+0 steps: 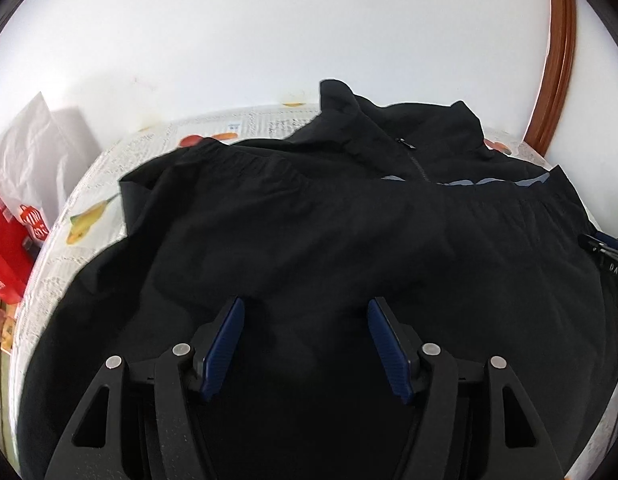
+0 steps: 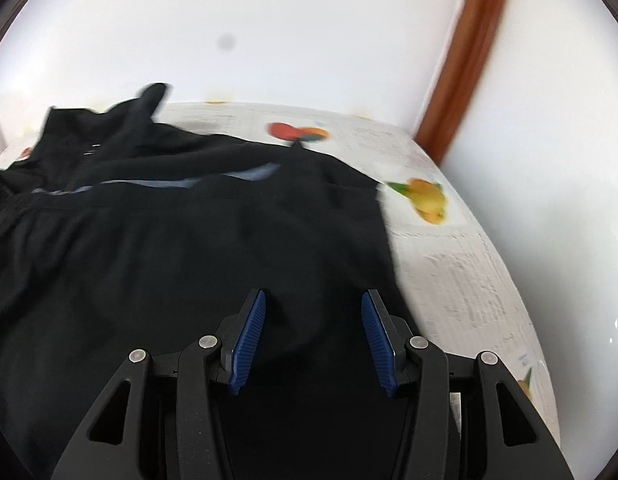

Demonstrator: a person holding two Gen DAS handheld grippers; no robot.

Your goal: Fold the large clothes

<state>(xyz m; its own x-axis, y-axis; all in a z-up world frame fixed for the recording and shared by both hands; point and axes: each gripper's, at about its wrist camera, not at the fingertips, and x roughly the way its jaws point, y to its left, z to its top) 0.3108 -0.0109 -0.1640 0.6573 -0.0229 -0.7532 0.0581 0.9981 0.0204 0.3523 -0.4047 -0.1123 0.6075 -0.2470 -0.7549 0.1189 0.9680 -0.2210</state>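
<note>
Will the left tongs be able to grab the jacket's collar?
Probably yes. The left tongs are open above the black jacket, and nothing lies between them and the collar farther ahead.

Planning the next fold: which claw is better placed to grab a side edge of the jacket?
Right, probably. The right claw hangs open near the jacket's side edge, where it meets the tablecloth. The left claw, also open, is over mid-fabric, far from any edge.

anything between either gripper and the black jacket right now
Nothing visible. The left gripper and right gripper both stand open directly over the black jacket, with only its fabric between and ahead of the fingers. The red packaging sits off to the side.
</note>
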